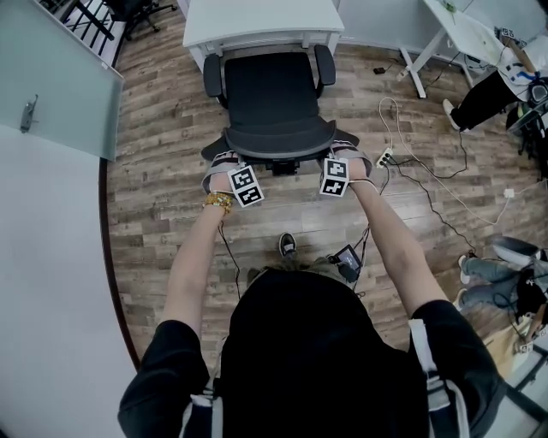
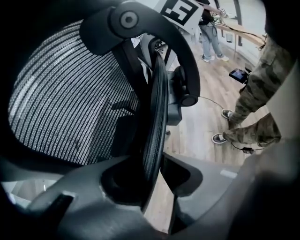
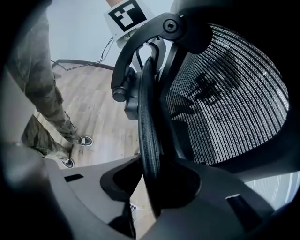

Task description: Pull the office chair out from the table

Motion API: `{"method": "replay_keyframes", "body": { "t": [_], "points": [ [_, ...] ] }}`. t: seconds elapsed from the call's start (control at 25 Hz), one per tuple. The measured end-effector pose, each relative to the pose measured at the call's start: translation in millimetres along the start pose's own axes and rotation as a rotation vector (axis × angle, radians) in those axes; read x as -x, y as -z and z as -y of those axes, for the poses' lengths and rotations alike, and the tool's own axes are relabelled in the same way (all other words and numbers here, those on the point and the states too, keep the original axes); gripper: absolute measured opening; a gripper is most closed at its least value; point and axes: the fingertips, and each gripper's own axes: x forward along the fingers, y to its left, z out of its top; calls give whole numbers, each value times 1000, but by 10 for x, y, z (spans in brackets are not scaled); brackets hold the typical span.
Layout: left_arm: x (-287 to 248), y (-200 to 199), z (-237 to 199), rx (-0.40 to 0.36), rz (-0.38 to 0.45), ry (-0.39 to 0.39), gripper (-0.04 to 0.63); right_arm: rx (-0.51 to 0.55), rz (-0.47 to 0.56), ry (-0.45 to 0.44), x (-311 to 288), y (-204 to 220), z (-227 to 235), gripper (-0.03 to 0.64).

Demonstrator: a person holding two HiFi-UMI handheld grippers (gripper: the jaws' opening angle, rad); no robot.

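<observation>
The left claw (image 2: 157, 180) is closed on the rim of the mesh backrest (image 2: 70, 93). The dark edge runs upright between its two grey jaws, and both press against it. The right claw (image 3: 152, 187) grips the opposite rim the same way, with the mesh spreading off to its right. In the head view the two claws sit at the upper corners of the backrest, left and right. Each has its marker cube (image 1: 246, 186) tilted up towards the camera, and the person's bare forearms reach forward to them.

The office chair (image 1: 272, 90) faces away from the person, with its black seat and both armrests (image 1: 212, 75) in the open. The front edge of the seat sits just at the near edge of the white surface (image 1: 257, 21). The chair stands on a wood-plank floor (image 1: 163, 162). To its right, cables (image 1: 428, 184) trail across the planks from a power strip (image 1: 384, 157). One shoe (image 1: 288, 245) shows below the backrest.
</observation>
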Motion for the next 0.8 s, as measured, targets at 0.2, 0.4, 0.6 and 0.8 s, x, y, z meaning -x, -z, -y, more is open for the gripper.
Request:
{"method": "replay_keyframes", "body": {
  "t": [0.2, 0.4, 0.6, 0.8],
  "points": [
    [21, -28, 37, 12, -11, -8, 141, 8, 7, 13, 30, 20, -28, 100],
    [78, -32, 151, 15, -14, 0, 141, 11, 10, 3, 86, 17, -136, 100],
    [156, -42, 257, 21, -19, -3, 141, 14, 13, 7, 163, 14, -234, 100],
    [211, -49, 297, 24, -19, -1, 143, 11, 8, 4, 222, 2, -282, 100]
  ]
}}
